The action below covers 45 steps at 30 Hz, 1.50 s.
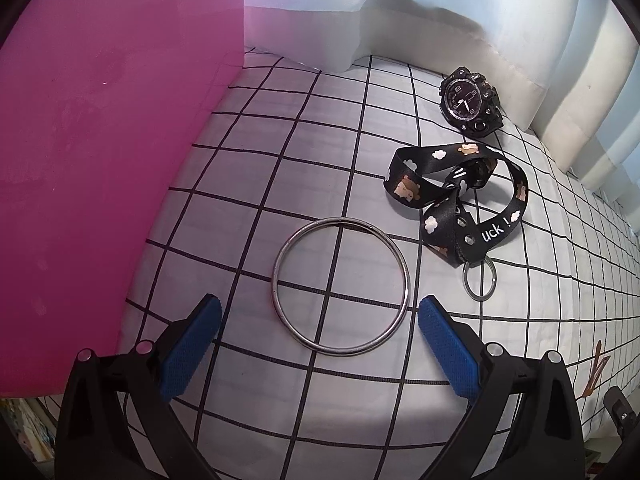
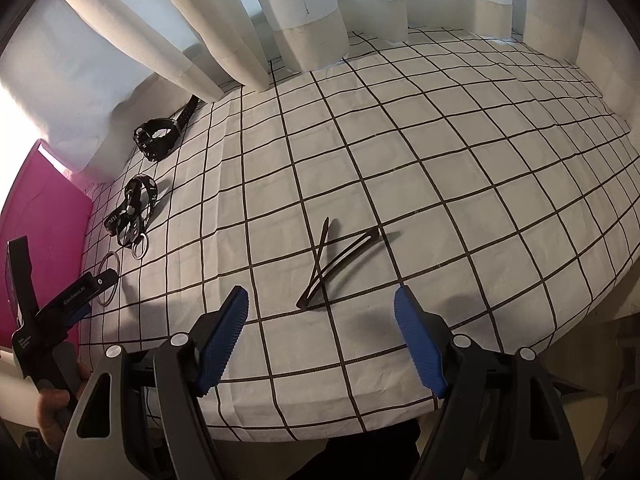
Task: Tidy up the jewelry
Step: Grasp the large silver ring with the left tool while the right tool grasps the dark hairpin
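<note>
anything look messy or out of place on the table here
Mostly tidy. The black lanyard lies crumpled, its strap twisted over itself, between the wristwatch and the flat silver bangle. Two dark hair clips lie crossed apart from the rest. Nothing looks damaged.

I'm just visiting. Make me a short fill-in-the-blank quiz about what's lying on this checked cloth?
1. The metal bangle lies in front of the ____ gripper.
2. The right gripper, fingers apart, faces two dark ____.
3. The lanyard lies between the bangle and the ____.
4. The board beside the cloth is ____.

Missing words: left; hair clips; watch; pink
</note>
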Tool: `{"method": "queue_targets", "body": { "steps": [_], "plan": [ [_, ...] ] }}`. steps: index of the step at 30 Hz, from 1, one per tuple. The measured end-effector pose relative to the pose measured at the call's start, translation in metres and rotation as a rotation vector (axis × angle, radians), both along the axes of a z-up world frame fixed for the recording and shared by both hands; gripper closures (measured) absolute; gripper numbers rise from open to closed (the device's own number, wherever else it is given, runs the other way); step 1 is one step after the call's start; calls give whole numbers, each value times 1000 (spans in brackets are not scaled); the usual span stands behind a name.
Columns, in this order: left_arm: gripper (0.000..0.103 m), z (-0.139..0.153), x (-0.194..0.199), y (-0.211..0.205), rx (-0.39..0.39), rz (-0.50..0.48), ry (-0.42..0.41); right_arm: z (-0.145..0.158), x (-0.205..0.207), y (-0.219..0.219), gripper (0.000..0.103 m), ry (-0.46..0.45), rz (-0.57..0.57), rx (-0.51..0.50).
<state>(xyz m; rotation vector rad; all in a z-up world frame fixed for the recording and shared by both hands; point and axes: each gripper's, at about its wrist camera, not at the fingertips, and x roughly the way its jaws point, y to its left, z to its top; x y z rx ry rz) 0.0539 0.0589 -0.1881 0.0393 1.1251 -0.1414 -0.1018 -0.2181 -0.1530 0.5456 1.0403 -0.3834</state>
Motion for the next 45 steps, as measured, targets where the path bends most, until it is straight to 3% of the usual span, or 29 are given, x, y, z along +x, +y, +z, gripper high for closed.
{"method": "queue_targets", "body": {
  "steps": [21,26,39,43,45],
  "plan": [
    [5,-7,24,-6,48,-15,-40,-23,18,9,31,75,-23,-148],
    [5,-9,28,-7,47,-8,-63,-26,22,17,31,96,8,-230],
    [6,-10,6,-6,47,14,-124,-26,18,20,31,57,22,-255],
    [15,-6,-3,-4,41,-3,-131,-26,18,21,32,50,30,-255],
    [29,-2,-9,-6,36,-24,-143,-25,18,20,35,44,37,-254]
  ]
}}
